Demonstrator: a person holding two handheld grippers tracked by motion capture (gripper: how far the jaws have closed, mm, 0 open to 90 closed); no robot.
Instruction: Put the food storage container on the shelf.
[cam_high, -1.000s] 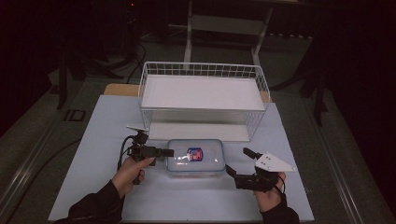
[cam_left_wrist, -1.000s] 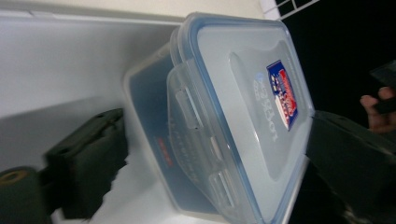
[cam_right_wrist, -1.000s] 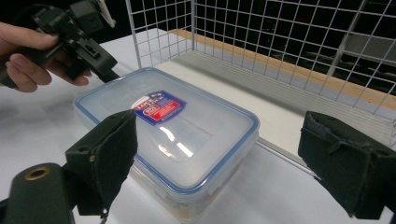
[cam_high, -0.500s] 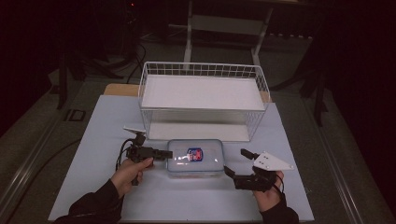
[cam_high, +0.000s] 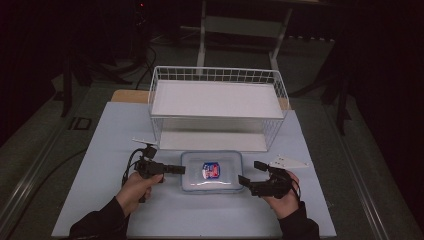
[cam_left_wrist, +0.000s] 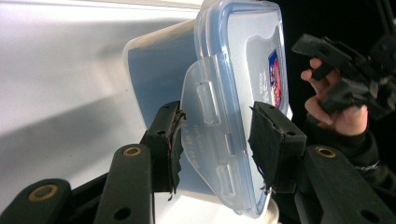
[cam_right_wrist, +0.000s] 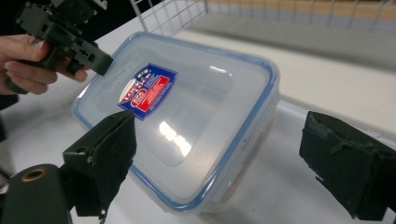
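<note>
A clear plastic container (cam_high: 212, 172) with a blue-rimmed lid and a red and blue label lies flat on the table's near middle. My left gripper (cam_high: 181, 170) is at its left end. In the left gripper view the jaws have just been closing, and both pads (cam_left_wrist: 173, 140) now press the container (cam_left_wrist: 233, 56) at its latch flap. My right gripper (cam_high: 249, 172) stands open just off the container's right end. In its own view the container (cam_right_wrist: 187, 121) lies ahead of the wide-apart pads (cam_right_wrist: 105, 163), untouched.
A white wire basket (cam_high: 215, 75) with a white board across its top stands behind the container. The pale table mat (cam_high: 110, 140) stretches to both sides, and its front edge runs close to the person's forearms. Dark floor and stands surround the table.
My right gripper has slid a little left and down, closer to the container's right end. My left hand has stayed at the left end.
</note>
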